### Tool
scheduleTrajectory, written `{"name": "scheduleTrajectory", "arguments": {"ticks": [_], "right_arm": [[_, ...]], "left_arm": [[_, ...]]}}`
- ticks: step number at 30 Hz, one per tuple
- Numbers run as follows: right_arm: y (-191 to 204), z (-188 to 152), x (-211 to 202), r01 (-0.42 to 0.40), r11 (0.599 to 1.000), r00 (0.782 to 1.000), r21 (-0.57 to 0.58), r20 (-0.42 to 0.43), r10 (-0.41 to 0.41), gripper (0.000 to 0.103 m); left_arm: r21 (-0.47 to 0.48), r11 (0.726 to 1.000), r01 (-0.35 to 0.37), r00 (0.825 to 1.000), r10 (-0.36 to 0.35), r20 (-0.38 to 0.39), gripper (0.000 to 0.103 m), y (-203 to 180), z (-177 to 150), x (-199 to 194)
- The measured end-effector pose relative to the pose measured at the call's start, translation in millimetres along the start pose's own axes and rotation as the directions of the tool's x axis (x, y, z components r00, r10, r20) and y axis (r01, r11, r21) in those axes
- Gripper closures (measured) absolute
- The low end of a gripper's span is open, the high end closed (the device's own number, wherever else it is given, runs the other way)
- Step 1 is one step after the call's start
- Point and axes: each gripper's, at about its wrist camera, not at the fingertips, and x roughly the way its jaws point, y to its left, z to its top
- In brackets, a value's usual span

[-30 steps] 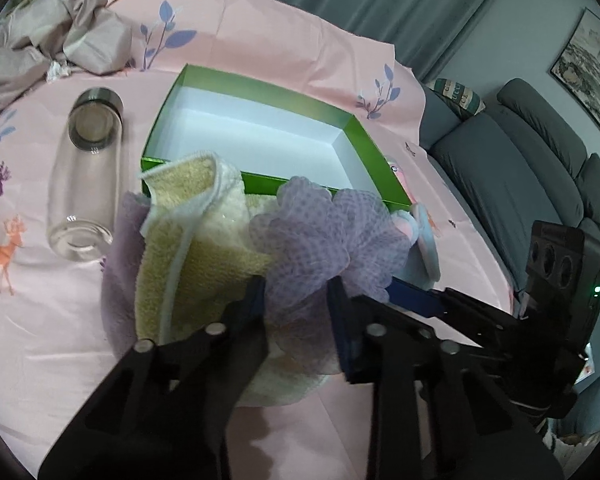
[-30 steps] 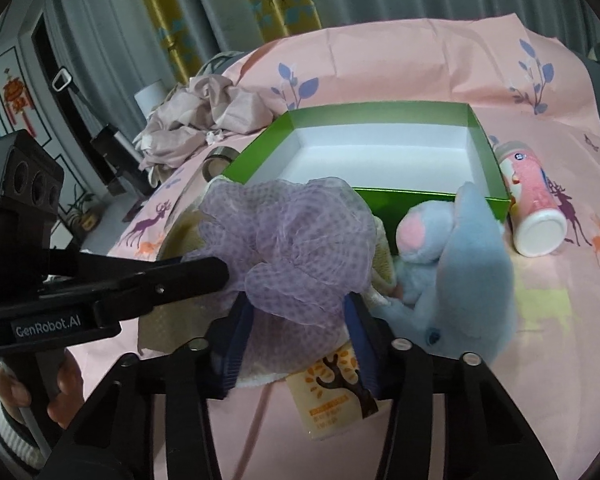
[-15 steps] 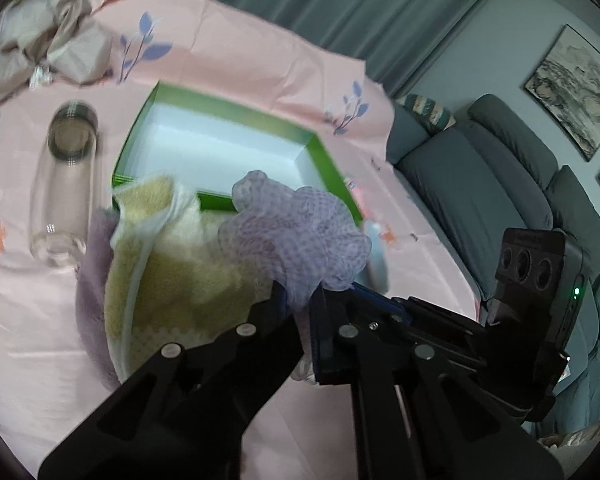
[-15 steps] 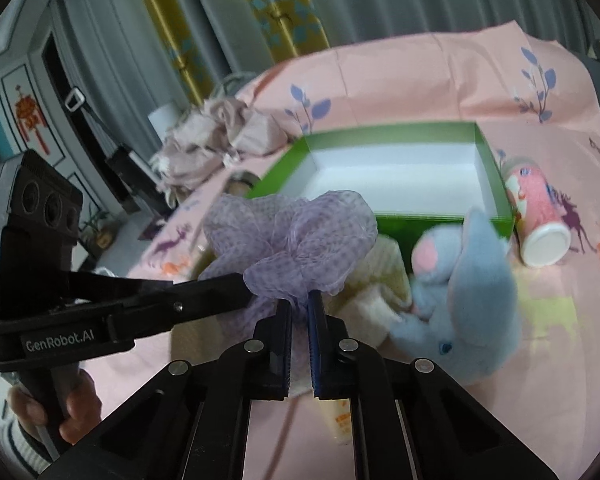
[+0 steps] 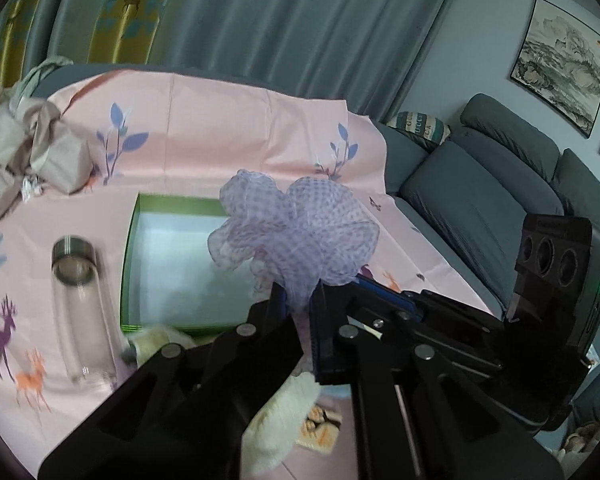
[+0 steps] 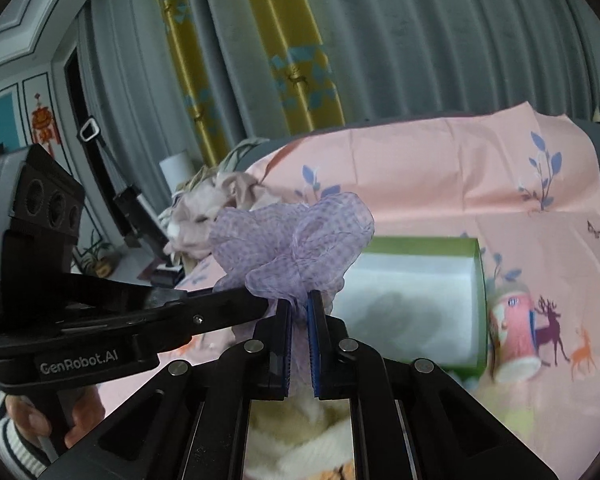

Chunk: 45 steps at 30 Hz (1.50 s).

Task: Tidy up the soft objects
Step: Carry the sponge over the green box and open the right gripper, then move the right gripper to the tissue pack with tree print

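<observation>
We pinch the lilac mesh pouf (image 5: 296, 240) with both the left gripper (image 5: 300, 300) and right gripper (image 6: 299, 304), fingers pressed on its gathered base; held clear above the green box (image 6: 474, 248), likely for dropping in.

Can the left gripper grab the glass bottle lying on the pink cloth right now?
Probably not yet. The left gripper is shut on the purple mesh puff, and the right gripper pinches it too. The glass bottle lies uncovered beside the green box, so the puff must go first.
</observation>
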Motion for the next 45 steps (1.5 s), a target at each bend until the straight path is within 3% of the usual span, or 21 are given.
{"name": "scheduleTrajectory", "arguments": {"ticks": [12,18,21,22,23,25,27,28,29,30,32,35,38,45], "right_arm": [[-38,20,74,0.060,0.998,0.995,0.034,-0.082,-0.057,0.094],[-52,6,115,0.156,0.988,0.967,0.013,-0.204,-0.150,0.094],[-58,-2,130,0.200,0.980,0.943,-0.008,-0.271,-0.194,0.094],[-61,-3,134,0.216,0.976,0.934,-0.016,-0.289,-0.211,0.094],[-60,-4,136,0.237,0.971,0.923,-0.036,-0.304,-0.236,0.092],[-57,-4,138,0.284,0.954,0.897,-0.095,-0.324,-0.300,0.084],[-56,-2,135,0.310,0.941,0.888,-0.133,-0.312,-0.337,0.078],[-55,-1,131,0.312,0.941,0.889,-0.133,-0.307,-0.338,0.075],[-56,0,127,0.311,0.942,0.892,-0.125,-0.303,-0.335,0.065],[-58,1,119,0.308,0.945,0.898,-0.106,-0.295,-0.326,0.052],[-59,5,108,0.309,0.948,0.908,-0.074,-0.273,-0.317,0.040],[-58,11,85,0.299,0.953,0.925,-0.043,-0.231,-0.301,0.035],[-58,13,62,0.283,0.959,0.939,-0.006,-0.204,-0.278,0.023],[-60,3,19,0.257,0.965,0.954,0.059,-0.178,-0.243,0.023]], "left_arm": [[-0.082,0.993,-0.085,0.993,0.078,-0.085,0.097,41,32,75],[-0.170,0.977,-0.129,0.977,0.096,-0.190,0.097,69,23,116],[-0.167,0.968,-0.187,0.961,0.145,-0.238,0.089,74,16,131],[-0.160,0.966,-0.204,0.955,0.161,-0.248,0.079,74,15,134],[-0.152,0.963,-0.224,0.949,0.180,-0.259,0.061,74,13,136],[-0.131,0.948,-0.290,0.932,0.249,-0.264,0.045,76,12,136],[-0.148,0.941,-0.303,0.929,0.258,-0.266,0.033,80,12,132],[-0.162,0.940,-0.300,0.931,0.251,-0.265,0.023,82,12,129],[-0.169,0.940,-0.296,0.933,0.247,-0.260,0.014,83,12,125],[-0.170,0.939,-0.299,0.935,0.252,-0.249,0.011,81,12,120],[-0.168,0.938,-0.304,0.938,0.265,-0.223,0.000,78,14,108],[-0.159,0.943,-0.291,0.944,0.256,-0.207,0.001,70,19,92],[-0.143,0.947,-0.287,0.947,0.259,-0.188,0.001,62,20,77],[-0.119,0.945,-0.305,0.942,0.281,-0.180,0.001,55,6,40]]}}
